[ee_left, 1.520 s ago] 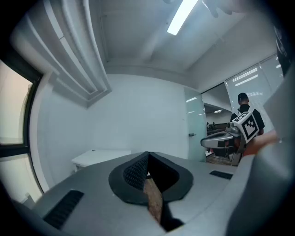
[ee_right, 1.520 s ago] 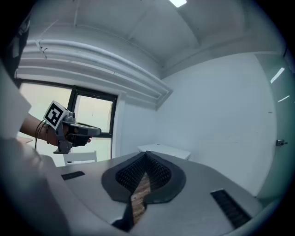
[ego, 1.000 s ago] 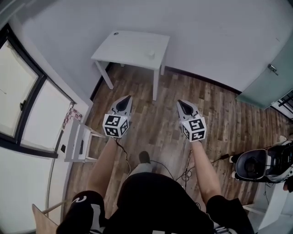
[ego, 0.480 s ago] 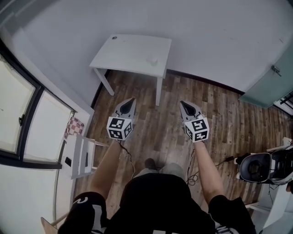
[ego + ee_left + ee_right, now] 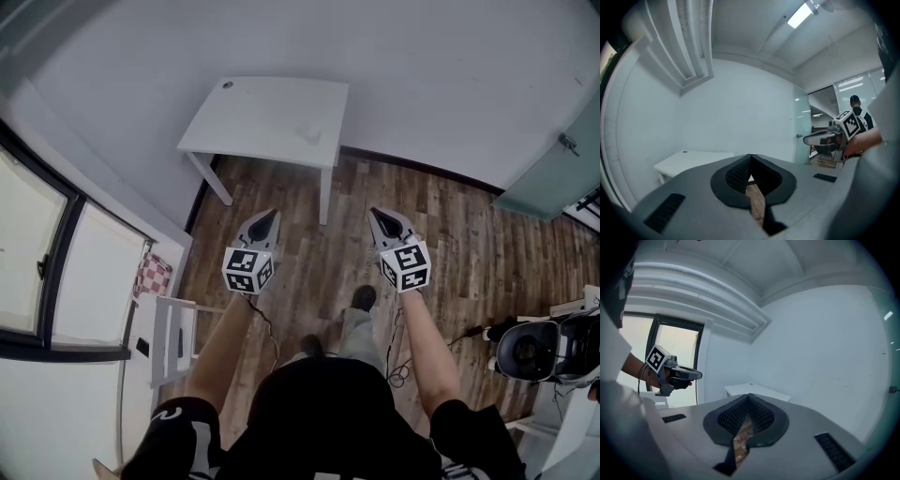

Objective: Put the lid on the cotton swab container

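Left gripper (image 5: 264, 221) and right gripper (image 5: 382, 220): fingers pressed together, empty, pointed forward for carrying. Table (image 5: 253, 117) lies well ahead; approach required.

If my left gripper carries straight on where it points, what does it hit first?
Probably the small white rectangular table, near its front right corner; nothing shows in between, though depth is unclear.
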The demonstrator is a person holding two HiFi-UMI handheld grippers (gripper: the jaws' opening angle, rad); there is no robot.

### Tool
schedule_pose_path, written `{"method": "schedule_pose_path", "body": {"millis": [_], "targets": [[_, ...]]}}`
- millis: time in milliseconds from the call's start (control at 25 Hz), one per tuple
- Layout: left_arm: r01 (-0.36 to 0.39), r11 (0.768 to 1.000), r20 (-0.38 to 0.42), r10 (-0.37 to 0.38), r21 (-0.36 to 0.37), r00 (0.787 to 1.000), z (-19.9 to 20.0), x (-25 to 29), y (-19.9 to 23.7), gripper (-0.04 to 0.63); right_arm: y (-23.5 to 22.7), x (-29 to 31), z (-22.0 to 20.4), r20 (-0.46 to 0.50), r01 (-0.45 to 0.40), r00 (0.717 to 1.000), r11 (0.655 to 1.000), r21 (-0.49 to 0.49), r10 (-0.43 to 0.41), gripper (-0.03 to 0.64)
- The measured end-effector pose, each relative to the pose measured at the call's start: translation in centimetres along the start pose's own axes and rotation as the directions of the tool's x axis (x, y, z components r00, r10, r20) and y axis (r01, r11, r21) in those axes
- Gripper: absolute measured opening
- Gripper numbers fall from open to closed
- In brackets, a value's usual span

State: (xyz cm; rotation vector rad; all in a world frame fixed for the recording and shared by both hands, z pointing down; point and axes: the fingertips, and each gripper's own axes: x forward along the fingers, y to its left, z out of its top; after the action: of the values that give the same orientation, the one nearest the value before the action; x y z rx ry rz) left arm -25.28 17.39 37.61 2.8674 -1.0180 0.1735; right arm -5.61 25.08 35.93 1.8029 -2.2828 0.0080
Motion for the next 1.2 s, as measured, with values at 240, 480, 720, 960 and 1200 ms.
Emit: {"method": "schedule_pose_path", "body": {"millis": [240, 480, 720, 960, 1200], "targets": [[-0.013, 1.0, -0.007, 0.012, -0.003, 1.0, 0.2, 5.3, 1.4, 0.025, -4.1, 4.2, -0.2, 0.002, -0.031, 1.0, 1.0, 0.001, 0.031, 0.014], [-0.007, 1.0, -0.005, 0.007, -0.015, 1.0, 1.6, 11.7, 1.2, 0.026, -9.9, 8.6, -0.3, -0.004, -0.078, 0.997, 0.997, 0.005, 0.078, 0.014], [-0.047, 0.999, -0.024, 0.046, -0.018, 0.999, 2.2, 17.2, 1.7, 0.026, -15.0, 12.9, -0.3, 0.001, -0.134, 0.991, 0.991, 0.007, 0.134, 0.014], [-0.107, 0.994, -0.038, 0.106, -0.026, 0.994, 2.3, 21.8, 1.9, 0.026, -20.1, 16.0, -1.2, 0.0, -0.17, 0.985, 0.985, 0.02, 0.17, 0.014], [-0.16, 0.986, -0.05, 0.158, -0.036, 0.986, 2.1, 24.4, 2.3, 0.026, -22.8, 18.4, -2.1, -0.003, -0.219, 0.976, 0.975, 0.028, 0.219, 0.014]]}}
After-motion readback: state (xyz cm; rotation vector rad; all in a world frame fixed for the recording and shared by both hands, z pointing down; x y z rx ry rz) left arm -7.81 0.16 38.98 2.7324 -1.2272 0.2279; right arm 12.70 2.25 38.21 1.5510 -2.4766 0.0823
